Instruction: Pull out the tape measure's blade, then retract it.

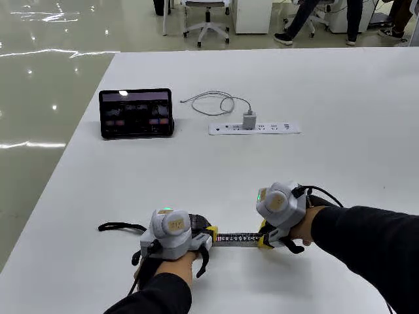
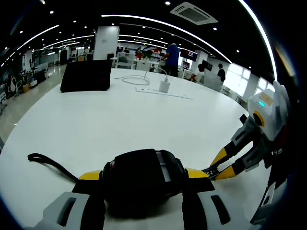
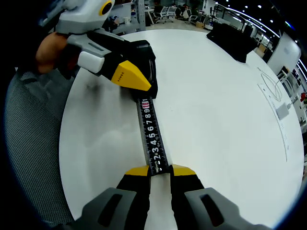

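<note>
1. The tape measure case (image 2: 141,179) is black and rests on the white table (image 1: 327,85), close to the person's edge
2. The left gripper (image 2: 144,173) pinches the case, with one yellow-tipped jaw pressed against each side of it; the person's left hand (image 1: 171,267) holds this gripper from the near side of the case
3. The blade (image 3: 151,127) extends partway out of the case mouth and runs to the right of the case, lying low along the table; it carries printed black digits, with a red mark closest to the case
4. The right gripper (image 3: 160,170) stands to the right of the case, at the free end of the blade; its jaws are pressed together on that end, with a yellow tip on either side of the strip
5. The person's right hand (image 1: 302,226), in a dark sleeve, grips the right gripper on the side away from the case
6. A black strap (image 1: 121,227) trails from the case to its left and lies loose on the table
7. A tablet (image 1: 136,112) stands propped up well beyond the case and somewhat to its left, screen facing the person
8. A white power strip (image 1: 255,128) lies well beyond the case and slightly to its right; a grey charger (image 1: 249,120) is plugged into it, and its cable (image 1: 209,101) curls away on the tablet side
9. Far beyond the case, past the far table edge, office chairs and seated people's legs stand on a glossy floor
</note>
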Available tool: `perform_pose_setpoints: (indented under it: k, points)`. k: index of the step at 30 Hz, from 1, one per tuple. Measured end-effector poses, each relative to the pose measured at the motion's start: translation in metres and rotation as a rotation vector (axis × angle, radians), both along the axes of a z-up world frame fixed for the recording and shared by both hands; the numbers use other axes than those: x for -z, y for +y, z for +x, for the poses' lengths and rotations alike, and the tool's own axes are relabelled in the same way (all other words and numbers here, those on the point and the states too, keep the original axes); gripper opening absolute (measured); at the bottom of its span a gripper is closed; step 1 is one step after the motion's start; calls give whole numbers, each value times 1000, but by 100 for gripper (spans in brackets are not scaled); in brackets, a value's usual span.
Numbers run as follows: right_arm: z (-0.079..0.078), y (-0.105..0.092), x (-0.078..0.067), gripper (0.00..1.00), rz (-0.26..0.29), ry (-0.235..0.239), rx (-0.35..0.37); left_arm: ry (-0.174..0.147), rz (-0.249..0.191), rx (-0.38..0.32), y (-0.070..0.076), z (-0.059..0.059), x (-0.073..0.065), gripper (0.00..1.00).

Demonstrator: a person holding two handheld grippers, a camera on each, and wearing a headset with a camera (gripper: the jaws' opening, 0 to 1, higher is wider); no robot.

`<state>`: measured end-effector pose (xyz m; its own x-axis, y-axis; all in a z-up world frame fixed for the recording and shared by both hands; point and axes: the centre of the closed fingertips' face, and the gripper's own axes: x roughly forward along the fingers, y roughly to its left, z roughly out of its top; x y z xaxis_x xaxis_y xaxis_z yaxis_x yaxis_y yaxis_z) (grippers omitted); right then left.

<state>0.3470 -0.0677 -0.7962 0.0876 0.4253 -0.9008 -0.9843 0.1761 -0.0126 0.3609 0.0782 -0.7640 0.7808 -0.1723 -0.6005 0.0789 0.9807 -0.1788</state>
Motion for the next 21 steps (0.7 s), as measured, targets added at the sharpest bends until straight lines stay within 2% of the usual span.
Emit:
perform_pose_setpoints:
  k: [13, 21]
  points:
    - [0, 9, -2, 12, 52, -5, -3, 14, -7, 3, 0, 0, 1, 60]
    - [1, 13, -1, 11, 59, -3, -17, 15, -5, 4, 0, 1, 1, 60]
